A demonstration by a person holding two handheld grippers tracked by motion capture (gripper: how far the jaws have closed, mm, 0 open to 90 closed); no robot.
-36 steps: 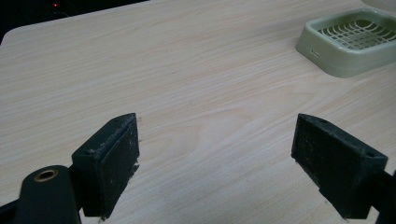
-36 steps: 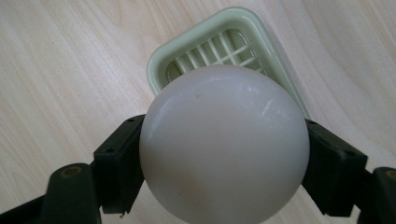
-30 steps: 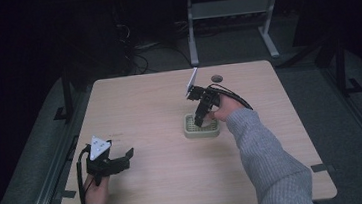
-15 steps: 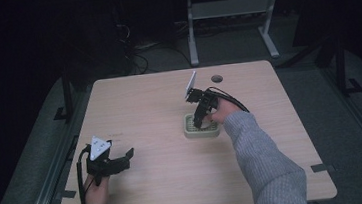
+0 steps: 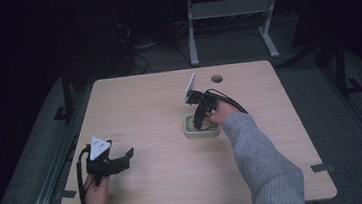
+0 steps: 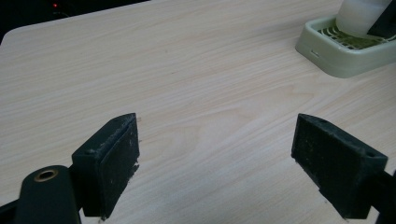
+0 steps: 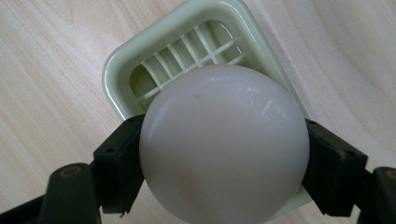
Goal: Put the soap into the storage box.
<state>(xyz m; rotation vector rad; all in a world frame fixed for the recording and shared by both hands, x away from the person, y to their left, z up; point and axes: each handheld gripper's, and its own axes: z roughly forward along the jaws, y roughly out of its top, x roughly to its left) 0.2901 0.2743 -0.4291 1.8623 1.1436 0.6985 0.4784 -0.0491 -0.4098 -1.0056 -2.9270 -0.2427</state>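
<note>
Clamping a smooth white ball (image 7: pixel 224 144), right gripper (image 5: pixel 199 121) holds it over the pale green tray (image 5: pixel 190 131), a square plastic dish with rounded corners and a slatted grid floor; whether ball touches grid, cannot tell. Left gripper (image 5: pixel 124 157) sits well apart from the tray toward the near left table corner, jaws spread wide, nothing between them. Table (image 5: pixel 144 105) is light wood-grain laminate. Beyond it: dark floor, grey metal frame legs
</note>
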